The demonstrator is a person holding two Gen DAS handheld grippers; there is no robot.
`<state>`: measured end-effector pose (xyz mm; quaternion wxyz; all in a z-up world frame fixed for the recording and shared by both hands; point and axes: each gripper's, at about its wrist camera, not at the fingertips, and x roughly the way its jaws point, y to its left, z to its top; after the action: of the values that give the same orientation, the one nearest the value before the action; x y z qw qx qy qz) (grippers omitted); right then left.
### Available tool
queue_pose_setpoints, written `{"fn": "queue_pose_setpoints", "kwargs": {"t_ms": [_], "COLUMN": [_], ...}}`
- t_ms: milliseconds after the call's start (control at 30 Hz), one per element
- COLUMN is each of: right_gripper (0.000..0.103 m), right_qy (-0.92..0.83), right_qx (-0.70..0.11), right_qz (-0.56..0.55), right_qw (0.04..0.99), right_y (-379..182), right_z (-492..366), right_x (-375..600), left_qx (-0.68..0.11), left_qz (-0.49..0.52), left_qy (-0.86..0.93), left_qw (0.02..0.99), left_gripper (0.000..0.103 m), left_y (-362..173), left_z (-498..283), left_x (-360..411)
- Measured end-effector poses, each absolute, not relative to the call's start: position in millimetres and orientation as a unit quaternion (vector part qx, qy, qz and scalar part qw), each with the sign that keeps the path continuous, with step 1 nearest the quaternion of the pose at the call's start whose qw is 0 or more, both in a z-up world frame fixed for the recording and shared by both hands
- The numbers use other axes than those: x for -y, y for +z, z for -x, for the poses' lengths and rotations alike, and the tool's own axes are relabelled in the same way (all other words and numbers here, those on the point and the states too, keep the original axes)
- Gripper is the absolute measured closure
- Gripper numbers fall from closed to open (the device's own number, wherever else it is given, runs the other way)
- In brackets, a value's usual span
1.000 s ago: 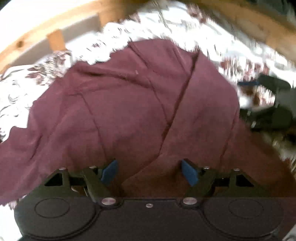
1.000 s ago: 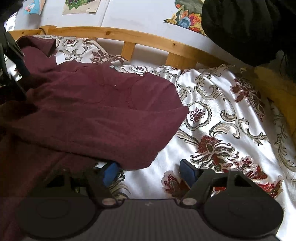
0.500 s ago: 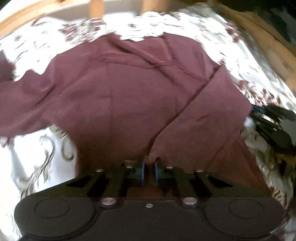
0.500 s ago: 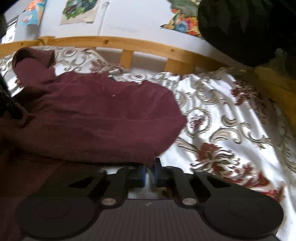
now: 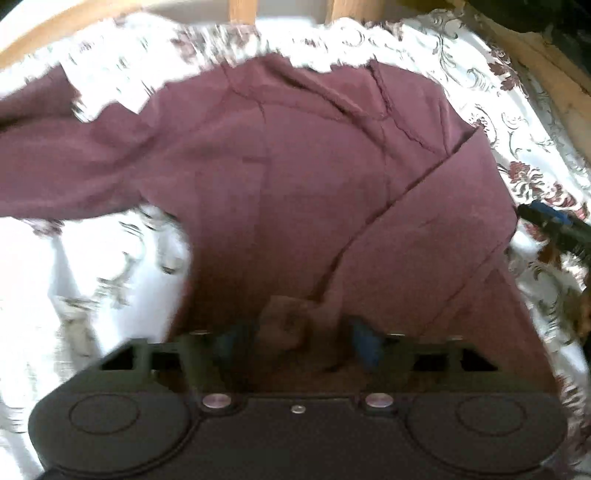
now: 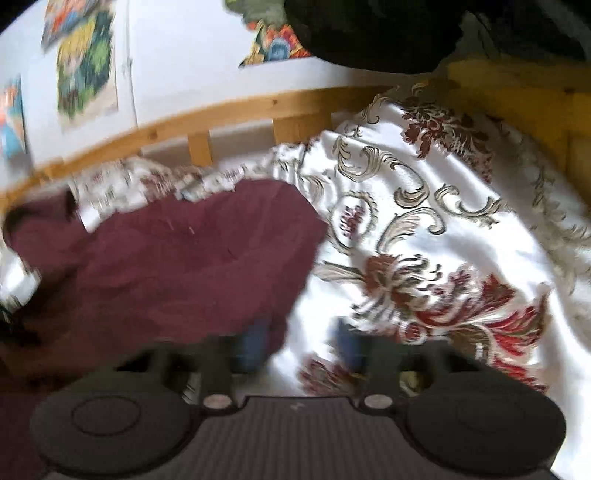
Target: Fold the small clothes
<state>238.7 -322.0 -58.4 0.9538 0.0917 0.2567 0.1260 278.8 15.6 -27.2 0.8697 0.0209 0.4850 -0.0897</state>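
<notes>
A maroon long-sleeved shirt (image 5: pixel 295 177) lies on the patterned bedspread (image 5: pixel 110 258), one side folded over its middle and a sleeve stretched to the left. My left gripper (image 5: pixel 295 339) is open, its blue pads spread around a bunched bit of the shirt's near hem. My right gripper (image 6: pixel 301 345) is open, blurred, at the shirt's (image 6: pixel 177 266) right edge; its left pad sits under or against the cloth, its right pad over the bedspread (image 6: pixel 424 229). The right gripper also shows in the left wrist view (image 5: pixel 554 225) at the shirt's right side.
A wooden bed rail (image 6: pixel 236 118) runs behind the bed, with posters on the white wall (image 6: pixel 184 55) above. A dark garment (image 6: pixel 406 29) hangs at the top right. A yellow wooden rail (image 6: pixel 517 92) borders the bed on the right.
Both grippers were open a second ago, shut on the shirt's edge half a second ago, and have opened again. The views have shifted and the left sleeve is more in sight.
</notes>
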Motion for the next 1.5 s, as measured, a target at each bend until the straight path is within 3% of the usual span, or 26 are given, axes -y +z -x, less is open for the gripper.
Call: {"fn": "queue_pose_setpoints", "kwargs": {"t_ms": [133,167,233,467,567,633,833,933,1100,1300,1400,1500], "right_gripper": [0.036,0.040,0.087,0.090,0.077,0.050,0.015,0.009,0.009,0.009,0.009,0.014], "right_qy": [0.156,0.156,0.157,0.111,0.107,0.114,0.206,0.244,0.245,0.230,0.210,0.182], "right_qx": [-0.276,-0.288,-0.301,-0.307,-0.314,-0.325,-0.359,-0.384,-0.450,-0.427,-0.413,-0.403], "right_qz": [-0.133,-0.129,-0.130,-0.150,-0.158,-0.176,-0.181,-0.173,-0.229,-0.017,0.033,0.096], "right_qw": [0.939,0.936,0.931,0.933,0.930,0.922,0.892,0.874,0.828,0.874,0.885,0.892], "right_y": [-66.1,-71.0,-76.3,-71.0,-67.4,-62.3,-38.4,-32.3,-40.9,-28.5,-35.0,-44.2], "right_z": [-258.4,-263.7,-268.4,-261.5,-253.7,-242.4,-193.2,-165.6,-120.8,-73.6,-76.8,-76.4], "right_x": [323.0,320.7,320.5,333.6,330.1,332.1,314.5,304.8,304.7,246.3,216.5,194.5], "left_qx": [-0.455,-0.455,-0.453,-0.427,-0.415,-0.411,-0.435,-0.445,-0.443,-0.440,-0.442,-0.441], "left_qz": [-0.051,-0.054,-0.055,-0.031,-0.022,-0.013,0.001,0.008,0.017,0.024,0.046,0.065], "left_qy": [-0.080,-0.076,-0.064,-0.011,0.018,0.027,0.037,0.040,0.041,0.033,0.024,0.019], "left_qw": [0.885,0.886,0.887,0.904,0.910,0.911,0.899,0.895,0.895,0.897,0.895,0.895], "left_gripper": [0.019,0.019,0.019,0.018,0.012,0.008,0.006,0.008,0.012,0.017,0.028,0.047], "left_y": [-19.9,-20.0,-19.4,-15.2,-13.7,-14.1,-33.0,-38.3,-39.2,-41.7,-43.1,-43.2], "left_z": [-249.6,-243.3,-231.6,-204.8,-193.0,-184.7,-166.5,-158.4,-142.0,-134.4,-133.4,-133.8], "left_x": [-28.7,-33.1,-40.9,-64.9,-79.1,-87.6,-109.4,-115.9,-122.3,-125.7,-126.8,-127.2]}}
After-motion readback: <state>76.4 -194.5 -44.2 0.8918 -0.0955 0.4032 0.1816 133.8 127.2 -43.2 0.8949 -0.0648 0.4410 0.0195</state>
